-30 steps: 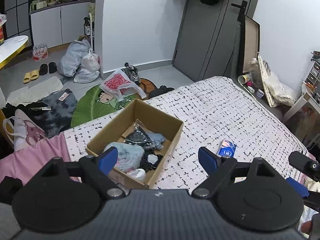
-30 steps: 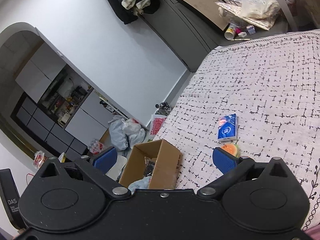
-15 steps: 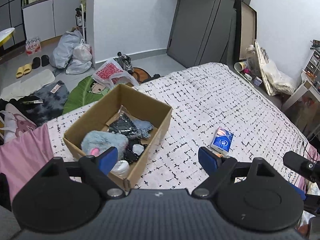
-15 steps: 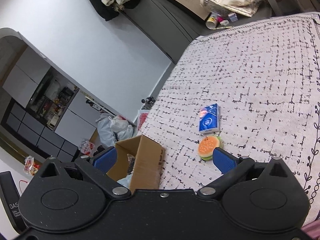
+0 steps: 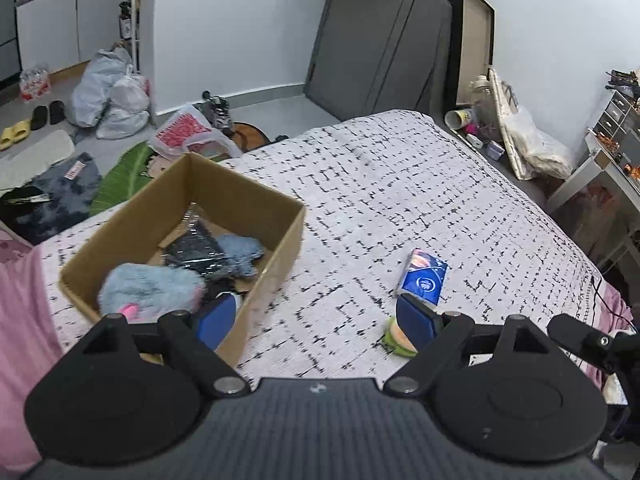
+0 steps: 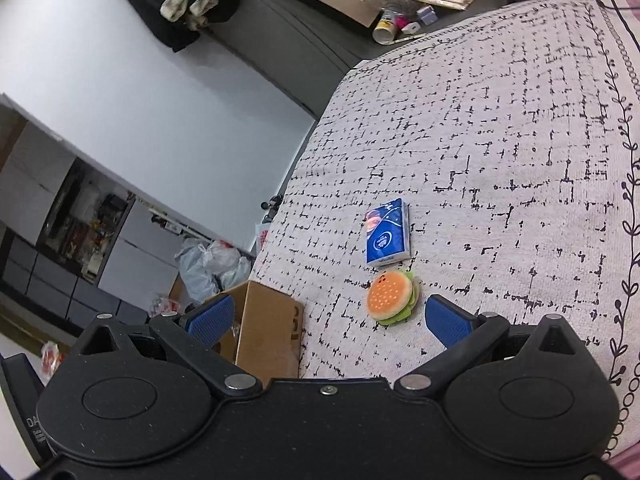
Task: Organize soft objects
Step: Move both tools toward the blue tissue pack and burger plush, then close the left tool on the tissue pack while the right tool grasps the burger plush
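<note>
On the left of the bed (image 5: 400, 184), an open brown cardboard box (image 5: 280, 248) sits on the white bedspread with its black broken-line pattern. Inside it, at the near end, lies a fluffy pale-blue plush (image 5: 148, 288) with a pink patch at its near edge. Farther in are a black item in crinkled clear wrap (image 5: 196, 250) and a smaller blue-grey fuzzy piece (image 5: 242, 250).

The left hand-held gripper (image 5: 316, 318) hovers above the bed with its blue-padded fingers spread wide and nothing between them; its left pad overlaps the near right corner of the box in view.

To the right of the box, well apart from it, a small burger-shaped plush (image 6: 392, 298) lies on the bedspread: an orange bun top dotted with pale seeds, a tan layer and a green frill at the edge. In the left wrist view only its rim shows, behind the right finger pad. Just beyond it, almost touching, lies a flat blue tissue pack (image 6: 386, 238) with a white round emblem and a planet print.

The right hand-held gripper (image 6: 328, 320) is also spread open and empty, held above the bed with the burger plush just ahead of its fingers, nearer the right one.
</note>
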### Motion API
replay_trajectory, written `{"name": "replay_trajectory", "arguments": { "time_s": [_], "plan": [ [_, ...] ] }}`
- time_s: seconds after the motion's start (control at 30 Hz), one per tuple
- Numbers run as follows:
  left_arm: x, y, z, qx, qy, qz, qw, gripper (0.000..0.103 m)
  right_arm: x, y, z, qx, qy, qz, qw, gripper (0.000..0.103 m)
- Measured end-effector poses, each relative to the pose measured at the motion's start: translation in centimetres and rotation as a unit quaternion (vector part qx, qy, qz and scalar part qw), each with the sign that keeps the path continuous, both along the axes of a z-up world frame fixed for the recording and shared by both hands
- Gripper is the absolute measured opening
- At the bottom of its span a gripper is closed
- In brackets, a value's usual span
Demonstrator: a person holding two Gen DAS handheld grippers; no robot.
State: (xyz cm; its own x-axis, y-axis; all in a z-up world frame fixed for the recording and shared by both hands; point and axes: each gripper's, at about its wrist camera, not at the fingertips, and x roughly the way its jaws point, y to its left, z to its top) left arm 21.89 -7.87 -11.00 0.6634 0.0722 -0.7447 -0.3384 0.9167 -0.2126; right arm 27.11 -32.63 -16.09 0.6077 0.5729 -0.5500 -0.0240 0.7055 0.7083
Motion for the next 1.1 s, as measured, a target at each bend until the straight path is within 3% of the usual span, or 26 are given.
{"name": "replay_trajectory", "arguments": {
  "time_s": [0.23,0.43,0.57,0.7,0.93,0.97,1.03,1.07,1.1],
  "plan": [
    [2.8,-1.3,-2.0,-0.024,0.007,-0.027,0.9993,0.083,1.6,-0.5,-2.0,0.008,0.017,-0.026,0.999,0.100],
    [5.4,-2.4,-3.6,-0.028,0.018,-0.049,0.9982,0.082,3.1,0.1,-4.7,-0.005,0.049,-0.021,0.999,0.093],
    [7.1,-2.6,-4.8,-0.035,0.038,-0.066,0.9965,0.076,4.0,0.9,-6.7,-0.001,0.074,-0.014,0.997,0.081],
    [8.9,-2.6,-5.9,-0.045,0.051,-0.075,0.9949,0.070,5.0,2.1,-8.1,-0.004,0.087,-0.008,0.996,0.081],
    [12.3,-3.0,-6.5,-0.051,0.059,-0.102,0.9917,0.069,6.5,3.9,-10.0,-0.025,0.096,0.001,0.995,0.077],
    [12.9,-3.1,-6.6,-0.051,0.062,-0.106,0.9911,0.069,6.7,4.2,-10.0,-0.029,0.094,0.004,0.995,0.072],
    [14.1,-3.3,-7.0,-0.049,0.069,-0.113,0.9899,0.070,7.1,4.6,-10.1,-0.044,0.095,0.013,0.994,0.047],
    [14.7,-3.5,-7.2,-0.048,0.072,-0.117,0.9893,0.070,7.4,4.7,-10.4,-0.053,0.101,0.017,0.993,0.026],
    [15.2,-3.7,-7.4,-0.047,0.074,-0.122,0.9887,0.070,7.5,4.6,-10.8,-0.054,0.109,0.018,0.992,0.024]
  ]
}}
